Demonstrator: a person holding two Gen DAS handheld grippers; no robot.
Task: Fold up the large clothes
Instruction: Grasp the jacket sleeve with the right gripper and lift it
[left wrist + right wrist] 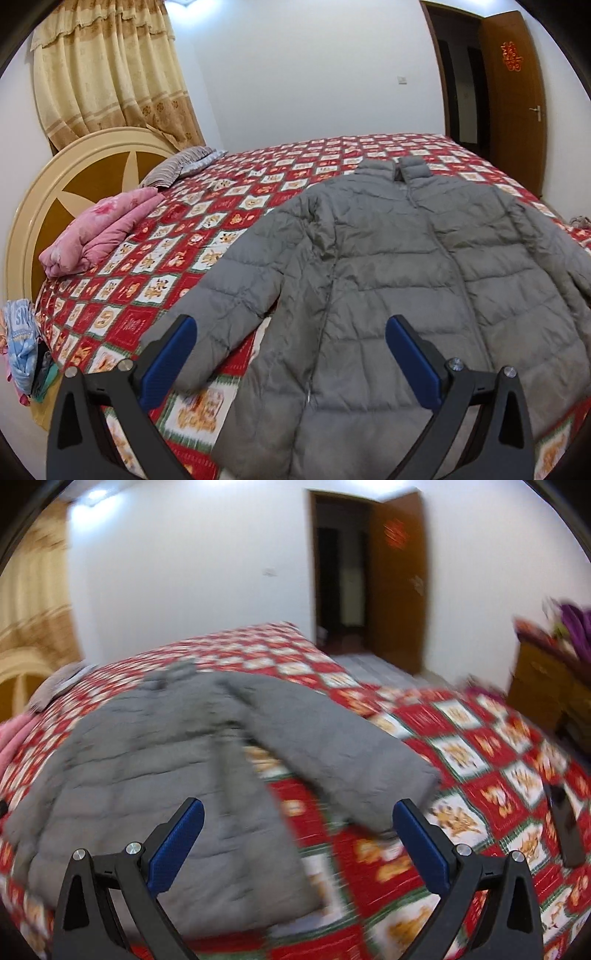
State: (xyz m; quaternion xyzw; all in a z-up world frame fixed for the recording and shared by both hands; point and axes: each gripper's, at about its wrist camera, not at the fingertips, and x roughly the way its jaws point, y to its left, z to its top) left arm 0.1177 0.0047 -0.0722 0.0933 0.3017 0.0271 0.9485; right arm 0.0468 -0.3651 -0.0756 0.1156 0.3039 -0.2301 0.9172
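Observation:
A grey quilted puffer jacket (pixel 388 266) lies flat, front up, on the red patterned bedspread (pixel 155 236), collar toward the far side and both sleeves spread out. My left gripper (pixel 290 326) hovers open above the hem, with the left sleeve (pixel 229 295) between and under its blue pads. In the blurred right wrist view the same jacket (pixel 147 775) fills the left half. Its right sleeve (pixel 332 746) runs out toward my open right gripper (pixel 297 810), whose right pad sits just beside the cuff. Neither gripper holds anything.
A pink folded quilt (pixel 99 232) and a striped pillow (pixel 177 166) lie by the round headboard (pixel 55 184). Clothes hang at the bed's left edge (pixel 22 339). A dark flat object (pixel 565 827) lies on the bedspread at right. A wooden cabinet (pixel 546 686) and an open door (pixel 399 579) stand beyond.

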